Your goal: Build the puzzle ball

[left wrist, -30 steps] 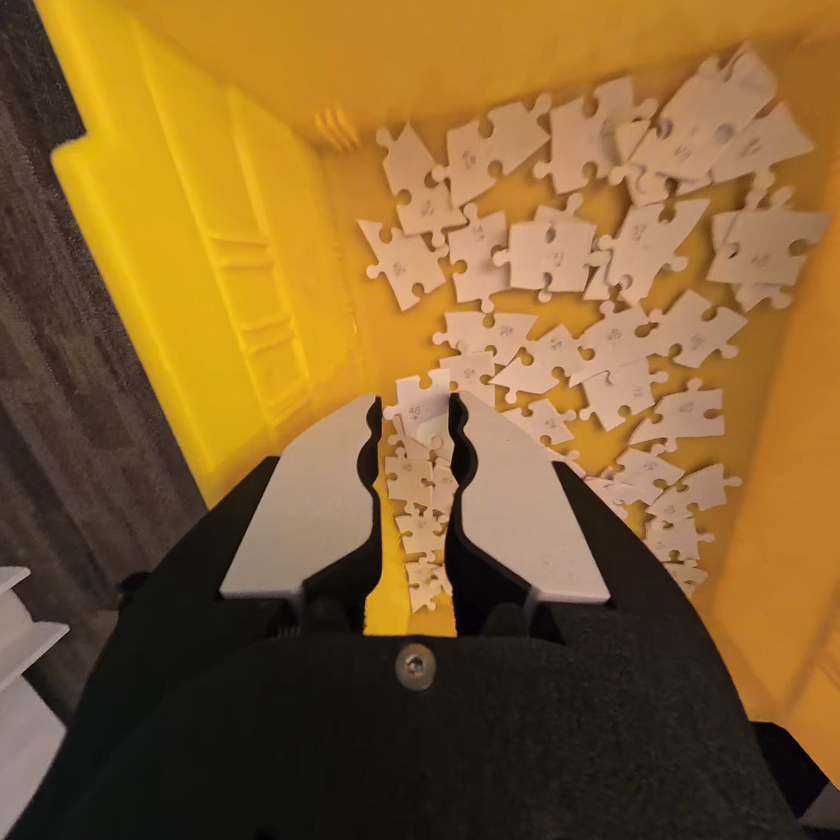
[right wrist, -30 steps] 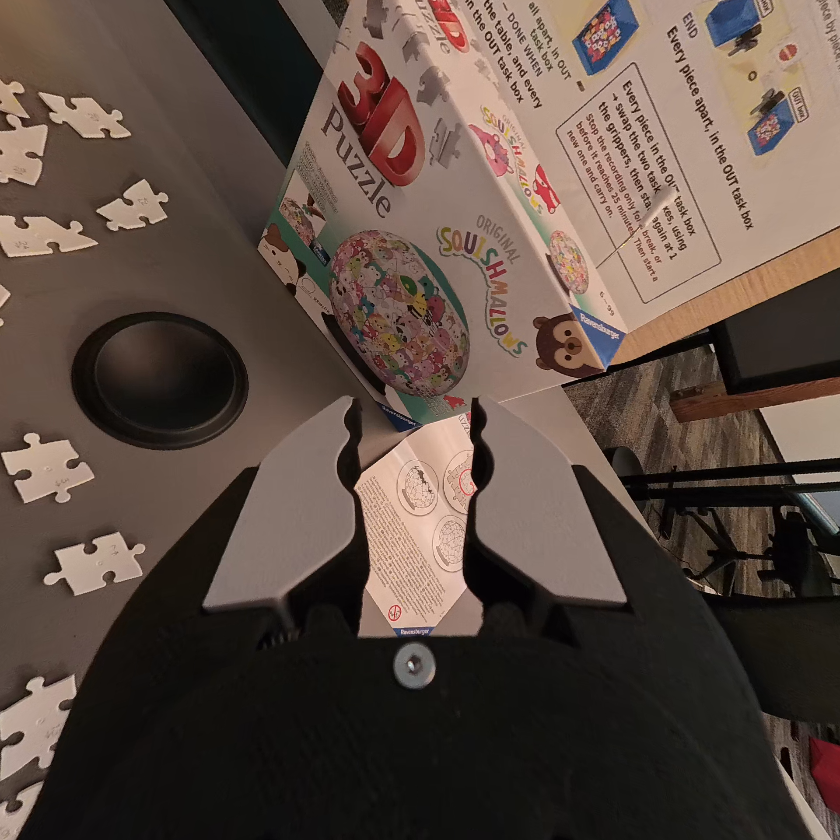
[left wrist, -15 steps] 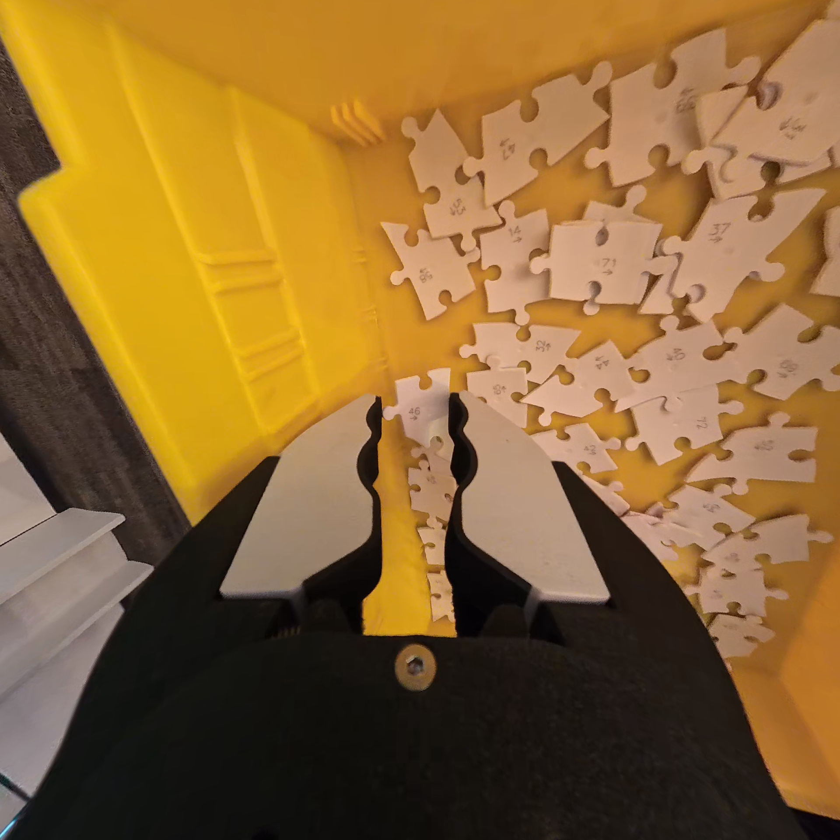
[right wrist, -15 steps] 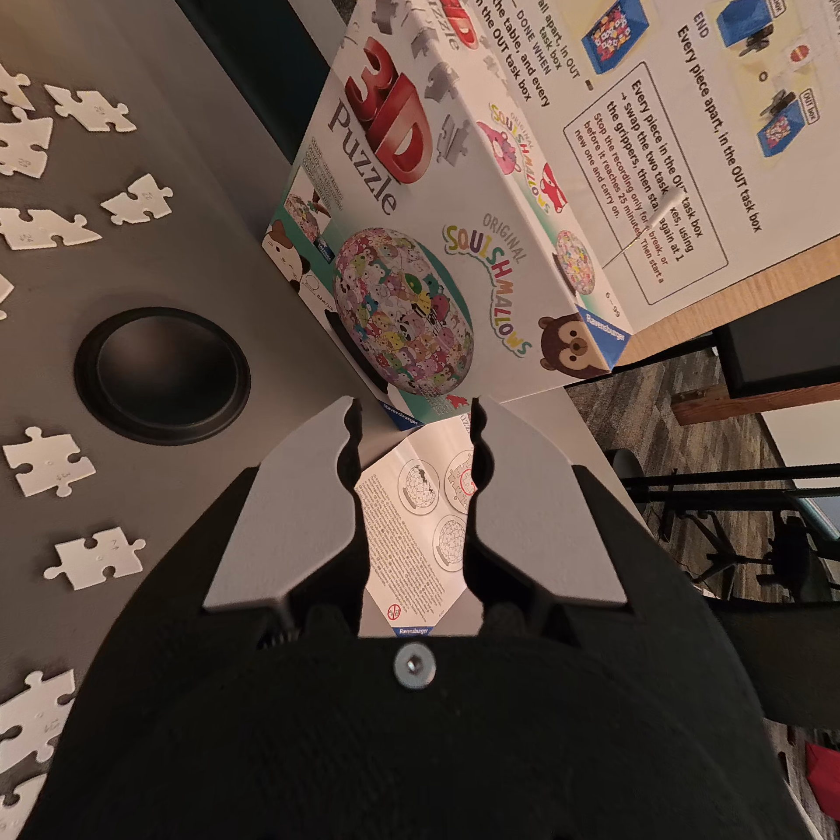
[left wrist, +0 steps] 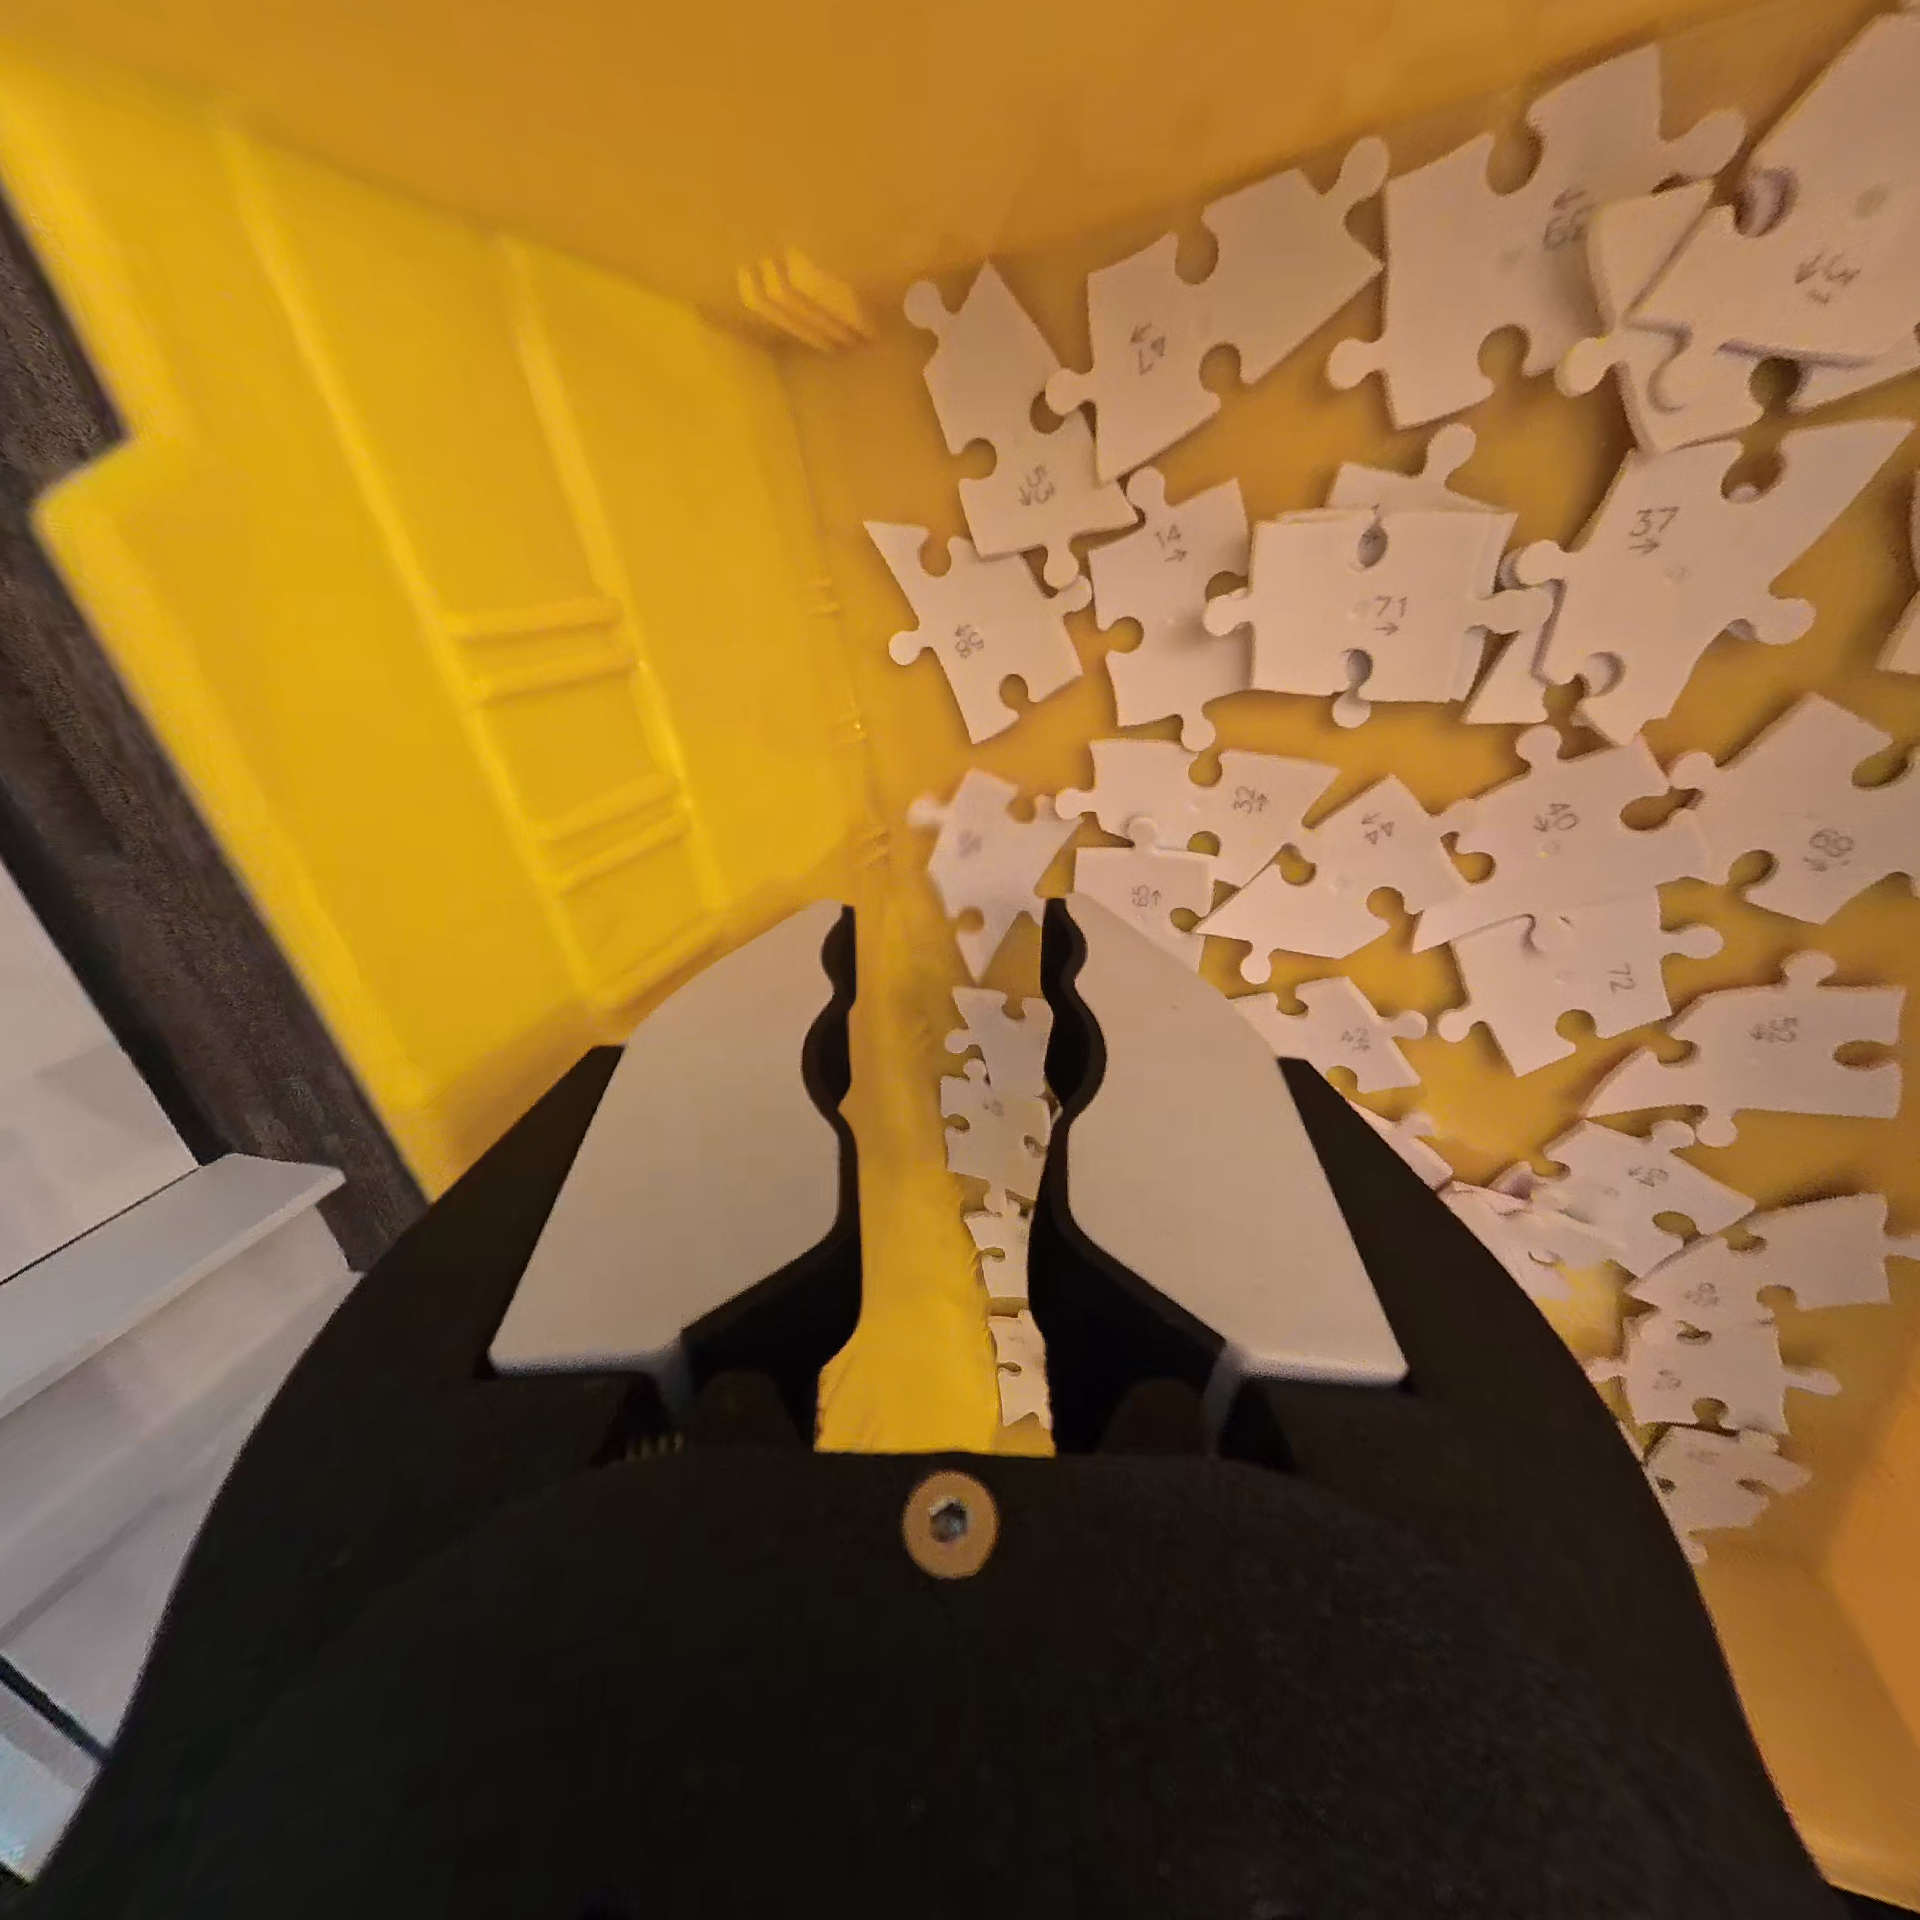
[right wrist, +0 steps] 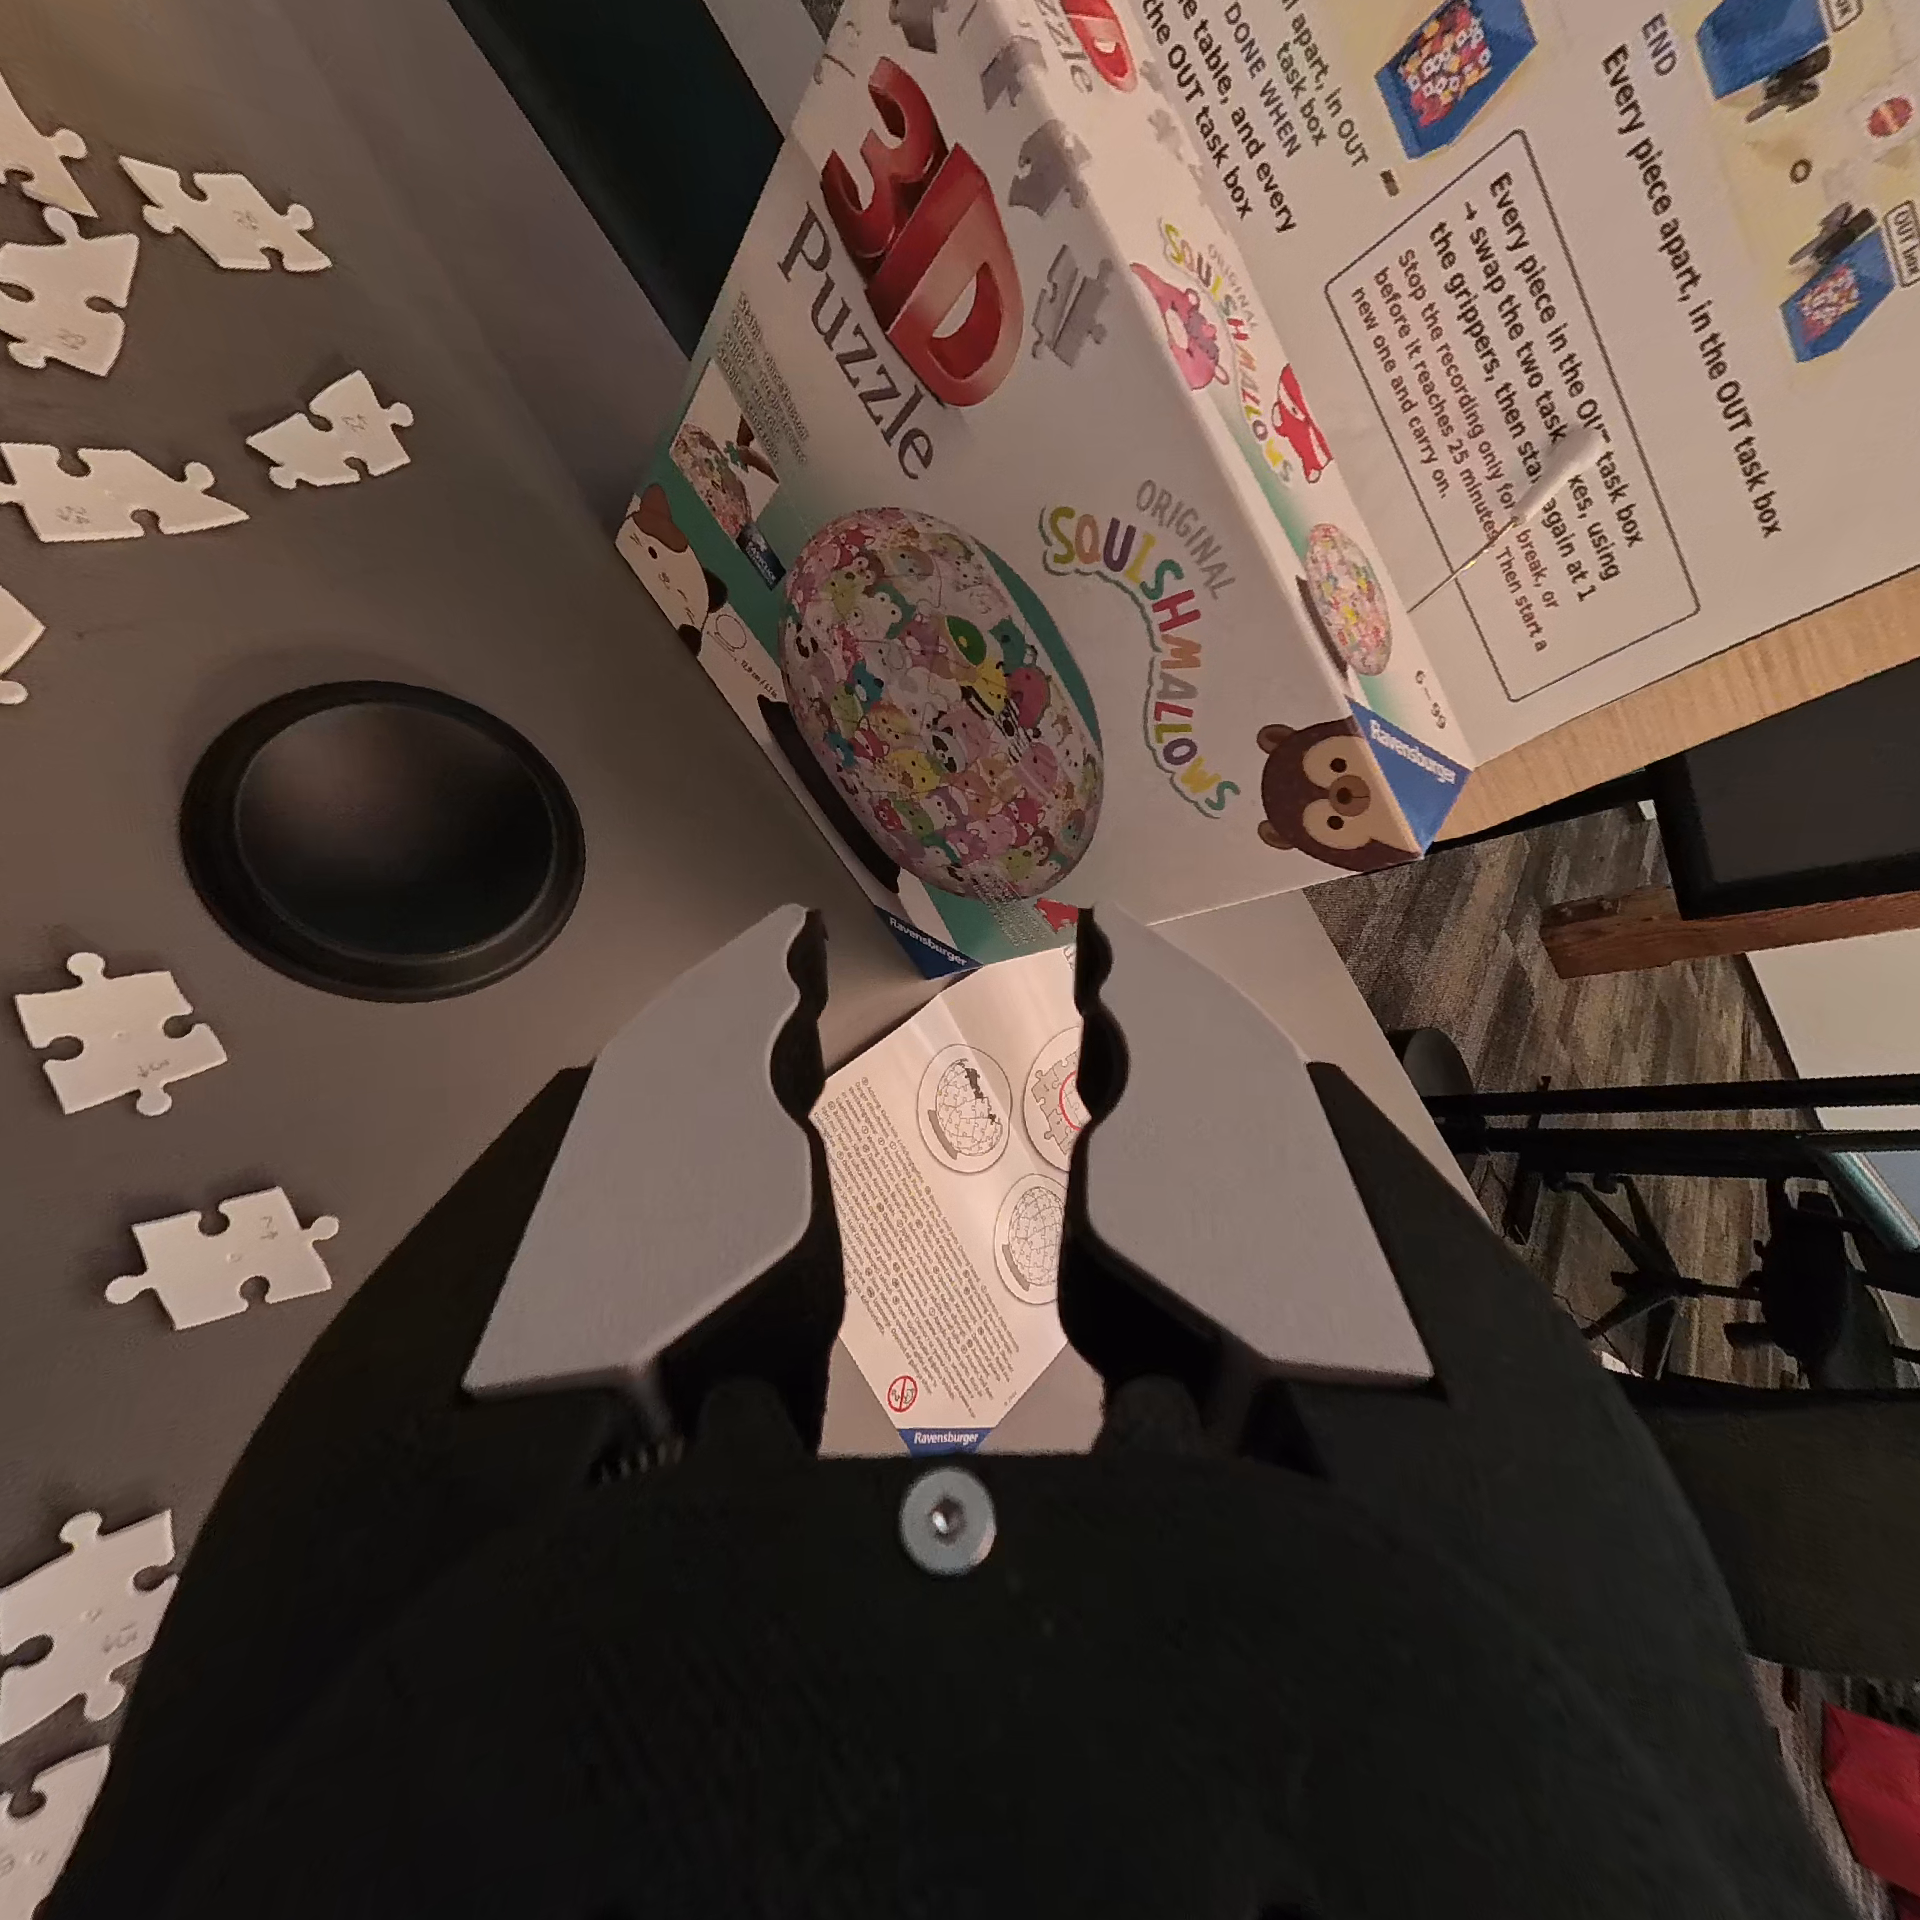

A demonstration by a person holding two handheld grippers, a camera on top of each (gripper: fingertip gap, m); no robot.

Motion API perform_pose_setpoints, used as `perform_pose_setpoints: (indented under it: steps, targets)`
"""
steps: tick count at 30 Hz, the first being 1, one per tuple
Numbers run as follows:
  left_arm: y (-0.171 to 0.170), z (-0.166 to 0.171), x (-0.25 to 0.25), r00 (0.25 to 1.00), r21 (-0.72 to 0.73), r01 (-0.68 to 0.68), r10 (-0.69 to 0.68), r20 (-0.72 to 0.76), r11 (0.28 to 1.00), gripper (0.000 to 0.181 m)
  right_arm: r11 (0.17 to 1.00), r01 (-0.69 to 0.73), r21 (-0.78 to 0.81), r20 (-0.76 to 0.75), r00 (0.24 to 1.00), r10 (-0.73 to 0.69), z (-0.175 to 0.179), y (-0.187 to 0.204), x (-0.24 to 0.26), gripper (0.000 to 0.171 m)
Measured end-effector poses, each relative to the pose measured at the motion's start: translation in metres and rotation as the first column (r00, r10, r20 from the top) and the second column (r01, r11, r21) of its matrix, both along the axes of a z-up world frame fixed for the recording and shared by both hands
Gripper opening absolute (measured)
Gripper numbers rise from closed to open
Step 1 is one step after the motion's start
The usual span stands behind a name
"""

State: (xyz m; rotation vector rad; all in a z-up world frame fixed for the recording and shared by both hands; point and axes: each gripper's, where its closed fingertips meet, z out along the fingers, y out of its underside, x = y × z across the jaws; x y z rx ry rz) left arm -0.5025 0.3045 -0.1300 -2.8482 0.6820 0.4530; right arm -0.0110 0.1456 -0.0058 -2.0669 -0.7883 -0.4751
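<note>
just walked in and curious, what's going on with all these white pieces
A person with two handheld grippers is building a puzzle ball. The left gripper hangs, jaws open and empty, over a yellow bin full of face-down pieces. The right gripper, also open and empty, hovers over a leaflet by the puzzle box. A black stand and loose pieces lie on the table.

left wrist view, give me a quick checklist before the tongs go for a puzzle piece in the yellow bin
1. Left tongs open and empty: ok.
2. White numbered puzzle pieces within the yellow plastic bin: ok.
3. One piece lying free of overlap: not ok, most overlap.
4. Tips clear of the bin wall: ok.
5. Picture sharp enough to aim: not ok, blurred.
6. Right tongs open, empty, above the folded white instruction leaflet: ok.
</note>
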Motion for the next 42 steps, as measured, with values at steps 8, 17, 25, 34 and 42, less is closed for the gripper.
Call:
perform_pose_setpoints:
  steps: [8,17,25,34,42]
  targets:
    - [0.020,0.017,0.056,0.928,0.135,0.065,-0.110,0.356,0.989,0.040,1.000,-0.009,-0.012,0.008,1.000,0.009,-0.003,-0.001,-0.002,0.047]
    - [0.021,-0.008,0.066,0.891,0.052,0.086,-0.100,0.443,0.995,0.052,1.000,-0.009,-0.021,0.013,1.000,0.010,-0.005,-0.001,-0.002,0.047]
    - [0.019,-0.018,0.068,0.912,0.033,0.116,-0.119,0.391,0.993,0.055,0.999,-0.008,-0.031,0.020,1.000,0.009,-0.007,-0.001,-0.002,0.047]
    - [0.019,-0.016,0.070,0.912,0.048,0.141,-0.148,0.381,0.989,0.039,0.999,-0.012,-0.031,0.020,1.000,0.013,-0.006,-0.001,-0.002,0.046]
    - [0.016,0.014,0.064,0.880,0.092,0.112,-0.142,0.453,0.989,0.039,0.999,-0.013,-0.040,0.021,1.000,0.014,-0.008,-0.001,-0.002,0.046]
